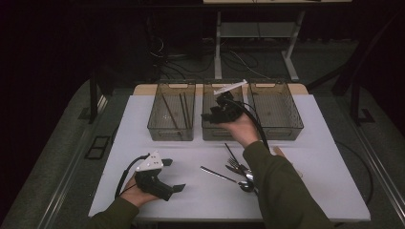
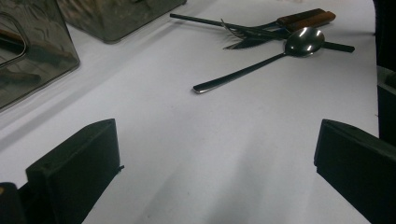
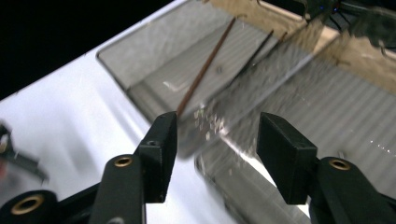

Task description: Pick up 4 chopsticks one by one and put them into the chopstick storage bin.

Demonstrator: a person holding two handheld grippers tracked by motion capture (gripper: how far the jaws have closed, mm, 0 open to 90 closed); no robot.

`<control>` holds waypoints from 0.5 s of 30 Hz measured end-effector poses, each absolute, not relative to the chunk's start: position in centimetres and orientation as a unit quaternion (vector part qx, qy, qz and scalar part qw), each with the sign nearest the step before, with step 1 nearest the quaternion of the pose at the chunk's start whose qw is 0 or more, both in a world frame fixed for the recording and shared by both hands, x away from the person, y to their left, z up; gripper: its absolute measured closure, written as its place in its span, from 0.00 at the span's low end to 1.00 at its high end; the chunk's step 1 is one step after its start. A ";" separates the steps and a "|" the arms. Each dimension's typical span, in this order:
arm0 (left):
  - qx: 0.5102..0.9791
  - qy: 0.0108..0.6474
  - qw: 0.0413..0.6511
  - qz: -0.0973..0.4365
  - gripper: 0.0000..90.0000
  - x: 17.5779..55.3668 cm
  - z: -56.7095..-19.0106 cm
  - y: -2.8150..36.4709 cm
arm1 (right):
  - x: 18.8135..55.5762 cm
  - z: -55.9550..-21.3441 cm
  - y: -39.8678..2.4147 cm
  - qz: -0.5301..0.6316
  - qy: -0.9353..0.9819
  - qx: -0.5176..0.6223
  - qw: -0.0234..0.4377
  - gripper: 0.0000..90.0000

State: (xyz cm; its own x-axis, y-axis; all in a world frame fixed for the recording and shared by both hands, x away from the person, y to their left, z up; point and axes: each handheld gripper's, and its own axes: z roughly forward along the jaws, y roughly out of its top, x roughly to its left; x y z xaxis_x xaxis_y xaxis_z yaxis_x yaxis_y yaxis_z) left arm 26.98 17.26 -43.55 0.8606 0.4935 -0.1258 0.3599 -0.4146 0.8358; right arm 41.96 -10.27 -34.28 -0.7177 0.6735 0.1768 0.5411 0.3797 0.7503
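The white table (image 1: 157,200) fills the middle of the high view, and three smoky see-through bins stand in a row along its upper edge. The left bin (image 1: 171,114) has thin dark sticks (image 1: 168,110) lying in it; the middle bin (image 1: 220,130) sits just beside it, the right bin (image 1: 276,112) next along. At centre frame the right tool (image 1: 213,114) hangs over the middle bin, jaws parted with nothing between them; its own view is smeared by blur, so whether it brushes the bin rim I can't say. At lower left the left tool (image 1: 173,174) rests low by the table, released, jaws wide and empty. Lower centre, just right of the sleeve's edge, lies the cutlery pile (image 1: 239,171): a spoon (image 2: 261,60) nearest the left tool, a fork (image 2: 243,31) and a wooden-handled knife (image 2: 306,18) behind it, touching one another.
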 end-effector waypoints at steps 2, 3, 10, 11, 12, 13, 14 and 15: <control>0.839 0.254 0.475 0.070 0.00 27.0 -43.6 17.3 | 41.2 -34.6 -11.3 0.417 0.827 0.370 0.076 0.55; 0.839 0.255 0.475 0.070 0.00 27.0 -43.6 17.2 | 40.9 -34.8 -11.9 0.416 0.828 0.367 0.078 0.56; 0.837 0.258 0.476 0.070 0.00 27.0 -43.6 17.2 | 38.3 -36.0 -14.8 0.410 0.833 0.365 0.073 0.74; 0.838 0.258 0.476 0.070 0.00 27.0 -43.6 17.2 | 38.0 -36.2 -15.2 0.411 0.834 0.361 0.074 0.76; 0.839 0.257 0.474 0.071 0.00 27.0 -43.6 17.3 | 37.6 -36.4 -15.6 0.409 0.834 0.362 0.071 0.79; 0.839 0.257 0.474 0.071 0.00 27.0 -43.6 17.3 | 37.1 -36.6 -16.0 0.409 0.835 0.362 0.068 0.81; 0.839 0.257 0.474 0.071 0.00 27.0 -43.6 17.3 | 36.7 -36.8 -16.4 0.410 0.835 0.360 0.068 0.84; 0.839 0.257 0.474 0.072 0.00 27.0 -43.6 17.3 | 36.2 -36.9 -16.9 0.410 0.836 0.359 0.065 0.87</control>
State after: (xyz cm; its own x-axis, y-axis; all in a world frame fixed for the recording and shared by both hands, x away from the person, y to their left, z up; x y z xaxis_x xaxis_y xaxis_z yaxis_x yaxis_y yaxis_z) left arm 27.00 17.29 -43.63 0.8573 0.4998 -0.1237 0.3642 -0.4187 0.8319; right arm 36.15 -16.89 -36.89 -0.7333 0.6542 0.1851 0.5468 0.4057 0.7324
